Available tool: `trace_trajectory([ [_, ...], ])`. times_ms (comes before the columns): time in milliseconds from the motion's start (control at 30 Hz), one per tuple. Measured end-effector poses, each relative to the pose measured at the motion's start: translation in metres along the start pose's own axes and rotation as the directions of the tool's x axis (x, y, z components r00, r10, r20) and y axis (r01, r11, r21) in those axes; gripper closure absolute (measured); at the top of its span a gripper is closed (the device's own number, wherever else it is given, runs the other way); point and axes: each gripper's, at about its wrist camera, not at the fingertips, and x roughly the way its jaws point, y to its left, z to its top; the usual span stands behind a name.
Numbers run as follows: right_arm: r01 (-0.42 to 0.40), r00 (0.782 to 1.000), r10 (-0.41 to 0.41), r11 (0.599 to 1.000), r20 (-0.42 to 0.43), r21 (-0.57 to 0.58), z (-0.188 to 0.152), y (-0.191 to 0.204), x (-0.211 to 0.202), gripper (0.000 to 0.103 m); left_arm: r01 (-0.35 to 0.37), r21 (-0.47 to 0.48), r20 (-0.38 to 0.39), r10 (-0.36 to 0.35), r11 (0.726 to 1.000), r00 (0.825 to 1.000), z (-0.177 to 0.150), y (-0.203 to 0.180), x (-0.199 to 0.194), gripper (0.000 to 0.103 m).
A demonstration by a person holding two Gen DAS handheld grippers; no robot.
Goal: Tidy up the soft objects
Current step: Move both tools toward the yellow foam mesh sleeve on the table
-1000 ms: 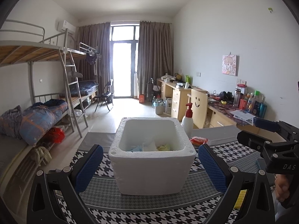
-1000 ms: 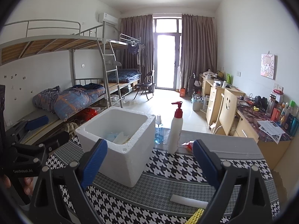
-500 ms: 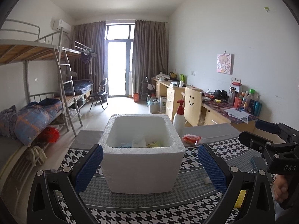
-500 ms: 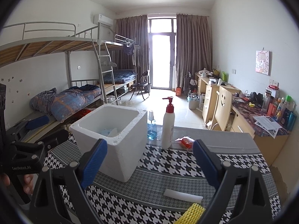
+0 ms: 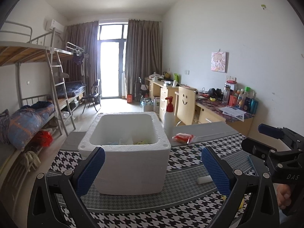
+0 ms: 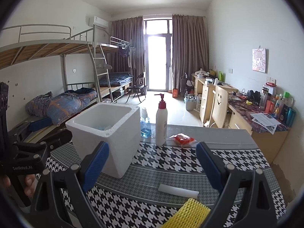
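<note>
A white foam box (image 5: pixel 131 157) (image 6: pixel 108 133) stands on the houndstooth tablecloth (image 6: pixel 171 159), with several soft items lying inside (image 5: pixel 133 141). My left gripper (image 5: pixel 152 169) is open, held in front of the box with nothing between its blue pads. My right gripper (image 6: pixel 152 167) is open too, above the cloth to the right of the box. Under it lie a white foam strip (image 6: pixel 177 190) (image 5: pixel 204 180) and a yellow foam net (image 6: pixel 191 211). A red soft packet (image 6: pixel 182 139) (image 5: pixel 183 138) lies by the far edge.
A white pump bottle (image 6: pixel 161 123) (image 5: pixel 168 118) with a red top and a small blue-liquid bottle (image 6: pixel 145 126) stand behind the box. A person's hand (image 6: pixel 28 182) holds the left gripper. Bunk beds are at left, a cluttered desk (image 6: pixel 260 117) at right.
Both grippers have drawn back and shifted right; the box slid left in both views. The white strip and the yellow net have come into view near the right gripper.
</note>
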Motion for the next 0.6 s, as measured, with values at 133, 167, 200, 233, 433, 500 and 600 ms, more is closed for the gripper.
trace_trajectory([
  [133,0.021,1.0,-0.021,1.0,0.002,0.002,-0.005,-0.004,-0.005,0.008,0.025,0.005,-0.006,-0.025,1.0,1.0,-0.004,-0.007,0.002,0.001],
  [167,0.027,1.0,-0.027,1.0,0.002,0.004,-0.006,-0.005,-0.006,0.008,0.03,0.006,-0.005,-0.03,1.0,1.0,-0.005,-0.009,0.002,0.001],
  [200,0.03,1.0,-0.03,1.0,0.001,0.007,-0.006,-0.007,-0.005,0.008,0.035,0.008,-0.005,-0.035,0.999,0.999,-0.006,-0.01,0.003,0.001],
  [233,0.035,0.999,-0.035,0.999,0.001,0.011,-0.008,-0.009,-0.006,0.008,0.043,0.012,-0.008,-0.042,0.999,0.999,-0.007,-0.012,0.003,0.001],
  [433,0.062,0.998,-0.061,0.998,-0.009,0.022,-0.016,-0.016,-0.01,0.008,0.077,0.036,-0.024,-0.076,0.996,0.997,-0.011,-0.024,0.006,0.001],
  [500,0.072,0.997,-0.072,0.997,-0.012,0.015,-0.019,-0.017,-0.011,0.008,0.087,0.036,-0.026,-0.086,0.996,0.996,-0.012,-0.026,0.007,0.001],
  [600,0.084,0.996,-0.084,0.996,-0.018,0.012,-0.023,-0.019,-0.012,0.008,0.107,0.042,-0.031,-0.106,0.993,0.994,-0.014,-0.032,0.008,0.001],
])
